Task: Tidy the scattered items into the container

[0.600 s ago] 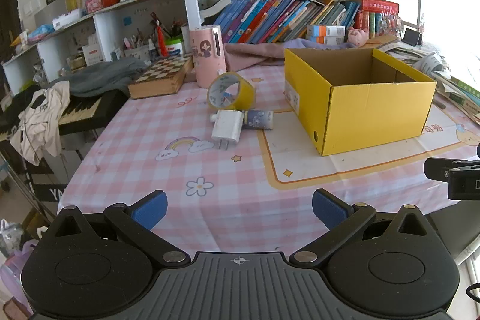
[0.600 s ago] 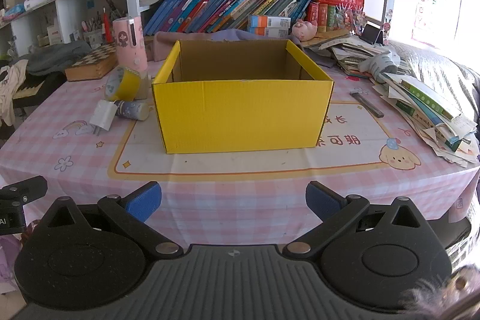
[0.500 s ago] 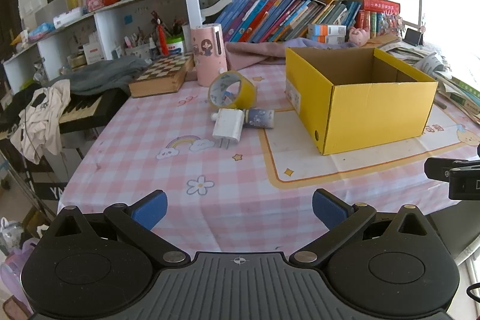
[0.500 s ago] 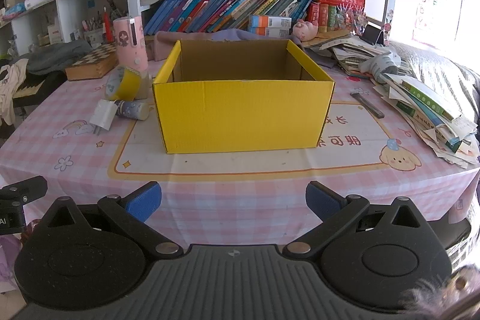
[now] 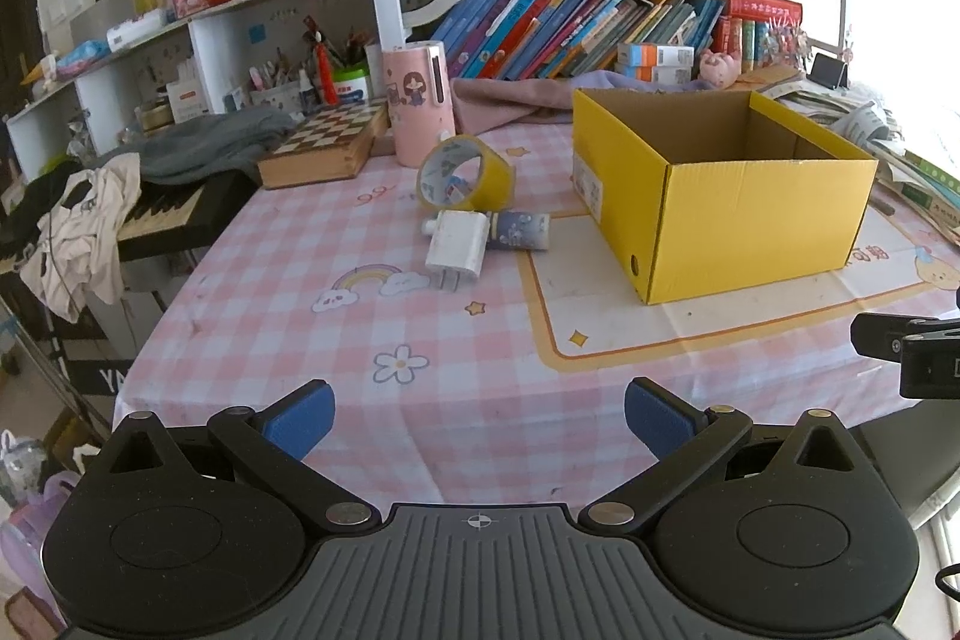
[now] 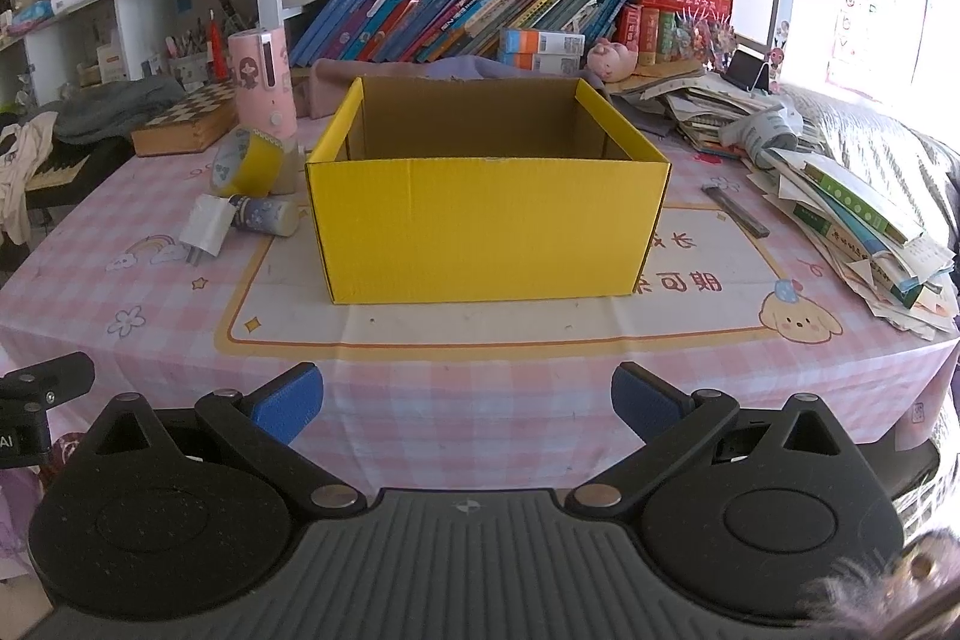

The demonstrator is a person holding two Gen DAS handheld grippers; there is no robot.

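Three small items lie clustered on the checked pink tablecloth (image 5: 420,400), just left of the yellow box (image 5: 750,214): a white charger plug (image 5: 456,249) with its prongs toward the camera, a short patterned tube (image 5: 521,231) lying on its side and touching the plug, and a roll of yellow tape (image 5: 465,173) standing on edge just behind them. The box is corrugated cardboard, open-topped, plain brown inside, and nothing shows in the part of its interior that is visible.

Both tools hover level at the near table edge, well short of everything. The left gripper (image 5: 479,415) points toward the cluster, which lies ahead and slightly left of its centre line; its blue-padded fingers (image 5: 300,415) are spread wide with nothing between them. The right gripper (image 6: 467,400) faces the box's front wall (image 6: 486,226) squarely, fingers likewise spread wide and holding nothing.

Behind the tape stands a pink cylindrical holder (image 5: 418,100), then a wooden chessboard case (image 5: 327,145) and crowded bookshelves (image 5: 600,34).
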